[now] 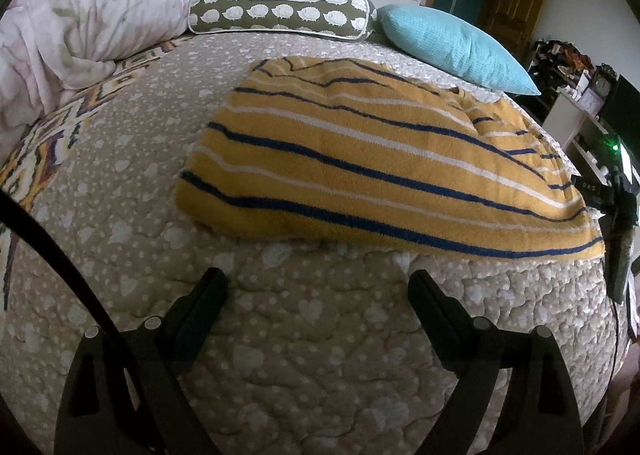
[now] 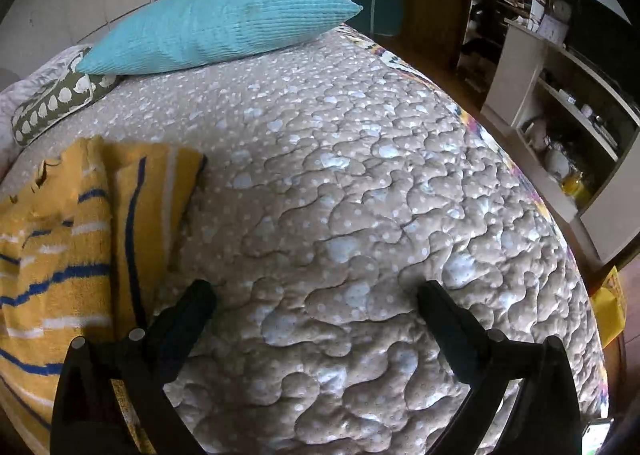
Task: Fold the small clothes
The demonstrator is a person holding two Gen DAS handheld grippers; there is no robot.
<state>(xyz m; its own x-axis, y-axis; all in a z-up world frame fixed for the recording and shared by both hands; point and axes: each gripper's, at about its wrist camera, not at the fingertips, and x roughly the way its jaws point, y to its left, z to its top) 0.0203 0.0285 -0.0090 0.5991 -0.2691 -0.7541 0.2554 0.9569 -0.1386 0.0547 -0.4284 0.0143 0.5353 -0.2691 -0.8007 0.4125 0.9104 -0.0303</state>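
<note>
**Both grippers spread over the quilt, striped garment folded on the bed**

Nearest the lens in the left wrist view, the left gripper (image 1: 318, 283) hovers with its black fingers spread wide and nothing between them, over the beige quilt (image 1: 280, 355) of the bed. Just beyond its fingertips lies the yellow striped garment (image 1: 360, 159), folded into a broad slab flat on the quilt. Its long axis runs left to right across this view, and the blue and white stripes follow that axis, sloping down toward the right. Its near edge lies apart from the fingertips, not touching them.

The right gripper (image 2: 316, 295) is likewise released, fingers wide apart over bare quilt. Here the garment (image 2: 60, 255) lies to the left, beside the left finger, its folded end pointing toward the pillows.

The left wrist view alone shows the garment whole, plus a floral duvet (image 1: 72, 35) bunched at the far left. Both views show the sheep-print bolster (image 1: 280, 15) and the turquoise pillow (image 1: 452, 43) at the head. The right wrist view alone shows a white shelf unit (image 2: 560, 103) beside the bed.
</note>
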